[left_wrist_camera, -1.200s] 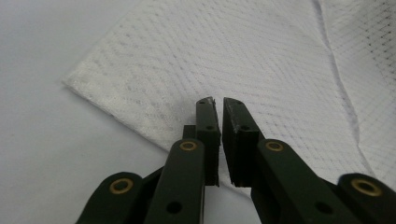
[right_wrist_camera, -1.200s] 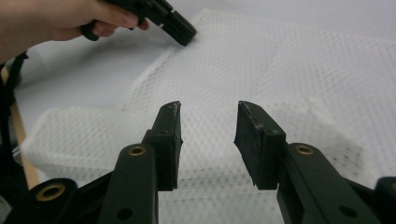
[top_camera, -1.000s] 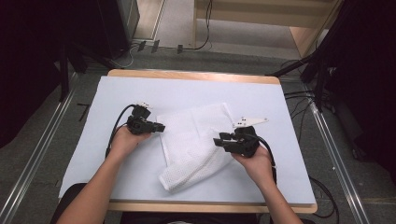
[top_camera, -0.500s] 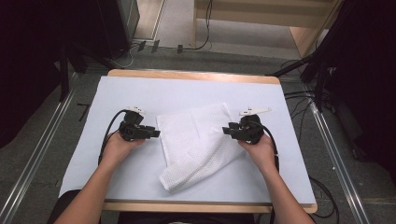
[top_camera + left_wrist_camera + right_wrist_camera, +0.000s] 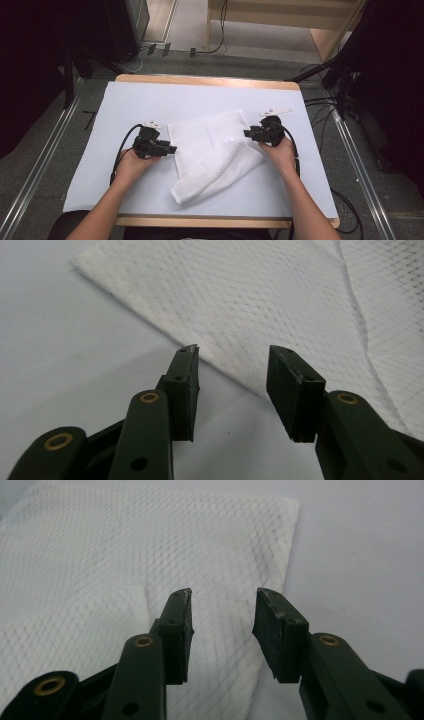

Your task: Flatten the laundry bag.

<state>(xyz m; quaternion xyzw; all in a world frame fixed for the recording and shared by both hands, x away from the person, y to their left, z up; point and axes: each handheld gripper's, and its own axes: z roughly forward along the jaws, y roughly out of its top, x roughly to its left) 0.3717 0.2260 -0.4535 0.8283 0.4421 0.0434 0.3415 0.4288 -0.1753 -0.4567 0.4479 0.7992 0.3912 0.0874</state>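
Fingers of the left gripper (image 5: 232,385) stand parted, nothing between the pads; they have just been opening. The edge of the white mesh cloth (image 5: 260,295) runs slantwise just beyond the fingertips, bare pale table cover (image 5: 65,355) under and beside them. No pad presses on the cloth.

Fingers of the right gripper (image 5: 222,630) also apart, opening a little further, gap empty. They hang over the cloth (image 5: 125,545) near its folded edge, with the cover (image 5: 360,545) to one side. Whether the tips touch the weave, cannot tell.

High view: cloth (image 5: 215,150) lies about mid-table on the white table cover (image 5: 150,100), partly folded. A flat squarish part sits toward the far side; a thicker folded flap runs from the right gripper's side down toward the near edge, ending in a rounded corner.

Left gripper (image 5: 167,148) sits at the cloth's left edge, jaws pointing right toward it, held in the left hand (image 5: 132,162). Right gripper (image 5: 248,133) sits at the cloth's right edge, jaws pointing left, held in the right hand (image 5: 279,150). Both forearms come in from the near side. A black cable loops from each gripper. Wooden table rim (image 5: 200,79) shows along the far edge.
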